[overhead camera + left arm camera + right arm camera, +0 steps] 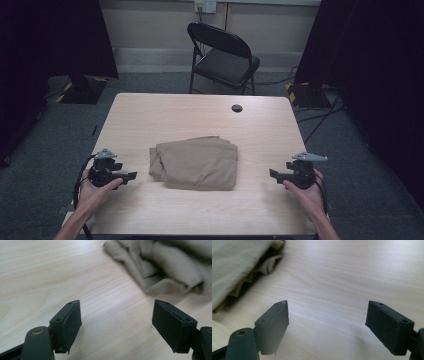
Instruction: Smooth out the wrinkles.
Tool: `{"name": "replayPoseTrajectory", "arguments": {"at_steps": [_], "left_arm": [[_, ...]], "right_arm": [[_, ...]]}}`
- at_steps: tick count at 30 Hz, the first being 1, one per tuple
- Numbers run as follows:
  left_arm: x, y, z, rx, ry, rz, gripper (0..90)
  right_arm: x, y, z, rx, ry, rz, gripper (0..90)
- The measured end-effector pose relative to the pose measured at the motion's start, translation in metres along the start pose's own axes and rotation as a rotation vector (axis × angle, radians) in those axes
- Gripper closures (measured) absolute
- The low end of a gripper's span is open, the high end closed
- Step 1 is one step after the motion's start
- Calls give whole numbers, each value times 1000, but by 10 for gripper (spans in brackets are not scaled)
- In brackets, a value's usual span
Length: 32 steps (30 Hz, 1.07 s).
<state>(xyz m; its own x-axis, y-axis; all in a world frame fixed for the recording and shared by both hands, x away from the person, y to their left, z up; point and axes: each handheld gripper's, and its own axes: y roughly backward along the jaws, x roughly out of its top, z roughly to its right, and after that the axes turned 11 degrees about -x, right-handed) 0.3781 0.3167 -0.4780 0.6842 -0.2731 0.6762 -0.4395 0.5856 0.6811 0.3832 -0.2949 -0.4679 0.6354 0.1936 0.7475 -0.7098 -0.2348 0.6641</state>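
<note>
The tan cloth (195,162) lay folded mid-table; left gripper (131,175) and right gripper (272,173) stood apart from it, jaws wide and empty, so the folding looked finished.

a dim room seen from above. a light wood table (150,115) fills the middle, with a round cable hole (237,108) near its far edge. beyond it stands a black folding chair (223,57), turned at an angle, on grey carpet (30,165). behind the chair runs a pale wall (155,22) with a lighter baseboard (150,55) and a socket (205,6) high up. dark curtains (50,35) hang at both sides. a black stand base (82,90) with yellow tape sits at far left, another (305,92) at far right, where cables (320,117) trail over the floor.
</note>
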Motion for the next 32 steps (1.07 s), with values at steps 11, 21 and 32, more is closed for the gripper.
{"name": "replayPoseTrajectory", "arguments": {"at_steps": [11, 21, 32], "left_arm": [[-13, -10, 2, 125, -49, -21, 213], [-20, -18, 1, 153, -53, 77, 120], [-18, -20, 1, 158, -51, 74, 111]], "right_arm": [[-15, -20, -1, -192, 36, -109, 137], [-24, -22, -6, -198, 23, -21, 114], [-24, -23, -9, -217, 7, -22, 113]]}}
